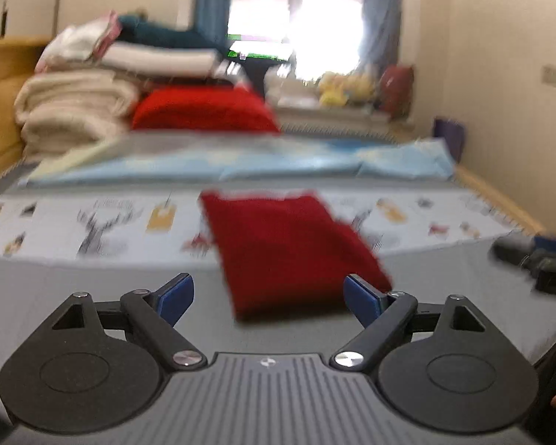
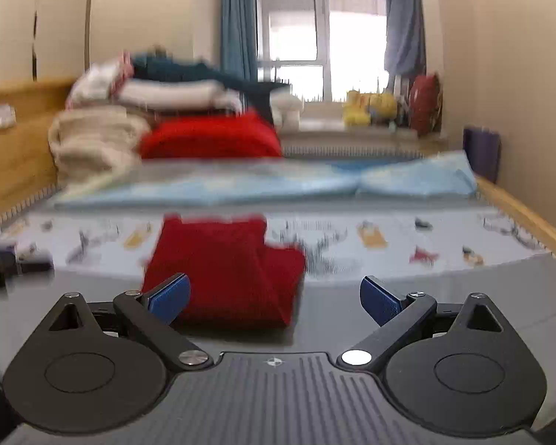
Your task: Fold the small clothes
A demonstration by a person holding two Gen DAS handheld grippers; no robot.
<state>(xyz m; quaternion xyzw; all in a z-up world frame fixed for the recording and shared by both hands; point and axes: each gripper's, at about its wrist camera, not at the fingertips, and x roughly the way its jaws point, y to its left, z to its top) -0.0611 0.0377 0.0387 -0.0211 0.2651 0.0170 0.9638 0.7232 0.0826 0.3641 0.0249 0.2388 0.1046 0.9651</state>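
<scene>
A: Left gripper [image 1: 268, 298]: jaws spread wide, blue pads bare, nothing between them. Right gripper [image 2: 274, 298]: same, wide apart and empty.

B: Garment?

A: Folded red garment [image 1: 285, 248] lies on the grey bed surface [image 1: 92, 289], its far edge over the printed sheet [image 1: 92, 218], apart from both grippers. Frames blurred.

B: Background?

A: Stacked blankets [image 2: 92, 137] and a red cushion [image 2: 211, 137] at the headboard side.

Both grippers: black linkage arms, silver screws, blue pads [image 1: 363, 298], ribbed grey housing [image 2: 278, 396]
</scene>
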